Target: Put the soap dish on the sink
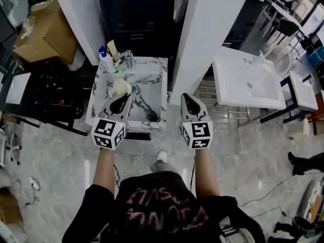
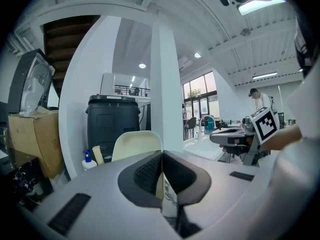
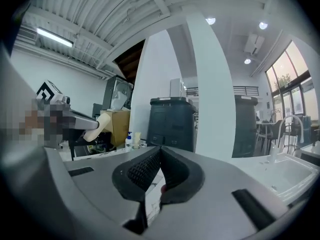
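Note:
The cream soap dish [image 1: 120, 87] is held over the left part of the marble sink [image 1: 152, 67], with my left gripper [image 1: 123, 101] shut on its near edge. In the left gripper view the soap dish [image 2: 137, 144] stands up behind the closed jaws of the left gripper [image 2: 162, 155]. My right gripper [image 1: 188, 99] hovers just right of the sink, beside a white column, shut with nothing in it. In the right gripper view the right gripper [image 3: 160, 150] has its jaws meeting at the tips, and the soap dish [image 3: 98, 126] shows far left.
A blue-capped bottle [image 1: 106, 61] and a tap [image 1: 127, 59] stand at the sink's back left corner. White columns [image 1: 205, 34] flank the sink. A white basin [image 1: 248, 82] lies to the right, and a cardboard box [image 1: 44, 32] sits at the upper left. A dark cabinet stands behind.

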Action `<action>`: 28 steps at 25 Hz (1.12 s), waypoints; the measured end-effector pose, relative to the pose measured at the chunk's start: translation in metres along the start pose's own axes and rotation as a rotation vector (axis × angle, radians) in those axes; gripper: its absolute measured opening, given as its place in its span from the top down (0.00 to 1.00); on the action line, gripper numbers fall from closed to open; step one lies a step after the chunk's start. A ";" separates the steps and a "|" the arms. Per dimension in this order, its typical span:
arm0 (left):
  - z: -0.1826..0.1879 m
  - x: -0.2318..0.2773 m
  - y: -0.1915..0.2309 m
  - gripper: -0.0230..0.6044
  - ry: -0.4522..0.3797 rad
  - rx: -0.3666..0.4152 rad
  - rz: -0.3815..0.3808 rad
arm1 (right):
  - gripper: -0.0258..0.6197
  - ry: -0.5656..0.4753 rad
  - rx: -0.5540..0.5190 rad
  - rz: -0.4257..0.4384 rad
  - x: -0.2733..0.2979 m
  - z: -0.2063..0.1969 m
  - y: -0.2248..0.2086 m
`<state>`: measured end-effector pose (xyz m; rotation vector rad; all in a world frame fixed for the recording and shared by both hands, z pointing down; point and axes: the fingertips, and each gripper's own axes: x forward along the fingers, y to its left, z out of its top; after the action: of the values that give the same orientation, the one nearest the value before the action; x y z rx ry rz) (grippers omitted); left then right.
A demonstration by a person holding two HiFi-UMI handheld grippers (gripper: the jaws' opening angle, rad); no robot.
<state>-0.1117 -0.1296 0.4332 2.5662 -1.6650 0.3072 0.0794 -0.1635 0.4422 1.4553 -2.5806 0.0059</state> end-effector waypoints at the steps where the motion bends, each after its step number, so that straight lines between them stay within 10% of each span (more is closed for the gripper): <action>1: 0.002 0.009 0.002 0.93 0.006 -0.002 0.004 | 0.94 0.004 -0.002 0.002 0.007 0.000 -0.008; 28: 0.037 0.111 0.030 0.93 0.006 -0.023 0.029 | 0.94 0.004 0.025 0.078 0.099 0.016 -0.071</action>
<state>-0.0905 -0.2479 0.4178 2.5246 -1.6947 0.2950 0.0871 -0.2865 0.4357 1.3599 -2.6419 0.0512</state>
